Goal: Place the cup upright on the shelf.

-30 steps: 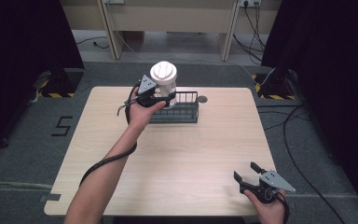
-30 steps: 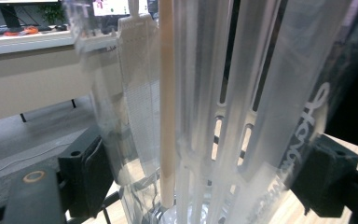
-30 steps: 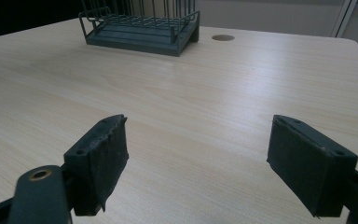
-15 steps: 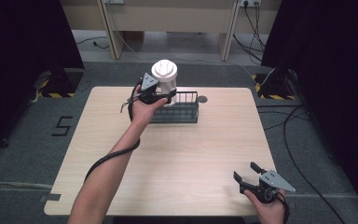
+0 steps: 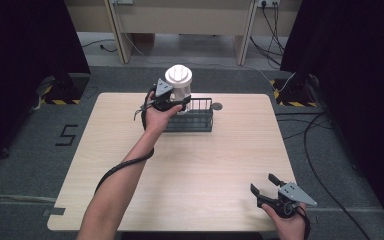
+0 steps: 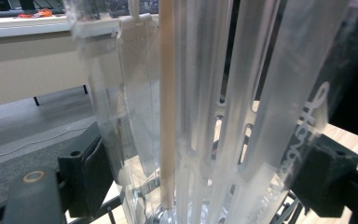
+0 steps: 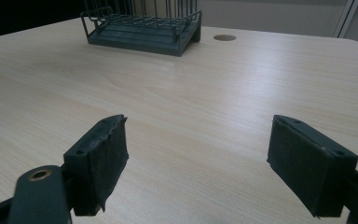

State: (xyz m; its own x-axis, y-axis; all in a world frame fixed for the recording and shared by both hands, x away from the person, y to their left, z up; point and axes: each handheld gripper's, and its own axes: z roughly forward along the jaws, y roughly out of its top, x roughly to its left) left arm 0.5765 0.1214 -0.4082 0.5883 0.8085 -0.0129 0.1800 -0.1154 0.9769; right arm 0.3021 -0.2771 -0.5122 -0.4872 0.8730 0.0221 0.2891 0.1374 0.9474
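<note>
One clear plastic container (image 5: 179,85) with a white ribbed lid, one dark wire rack (image 5: 192,115) and two grippers are on show. The left gripper (image 5: 172,102) pinches the container by its sides, holding it upright above the left end of the rack, near the middle of the table's (image 5: 215,165) far edge. In the left gripper view both pads press against the clear ribbed wall (image 6: 223,116), one on each side, and a pale wooden stick (image 6: 167,102) stands upright inside it. White lettering runs up the wall on the right of that view, too blurred to read.

The right gripper (image 5: 265,185) rests near the table's near right corner, well apart from the rack, its jaws spread wide with only bare tabletop between them. In the right gripper view the rack (image 7: 142,28) stands far off toward the far edge, with a small round dark disc (image 7: 224,37) set in the tabletop just beside its right end.

Around the table: grey carpet, black curtains on both sides, cables on the floor at the right, and a figure "5" (image 5: 66,135) marked on the floor to the left
</note>
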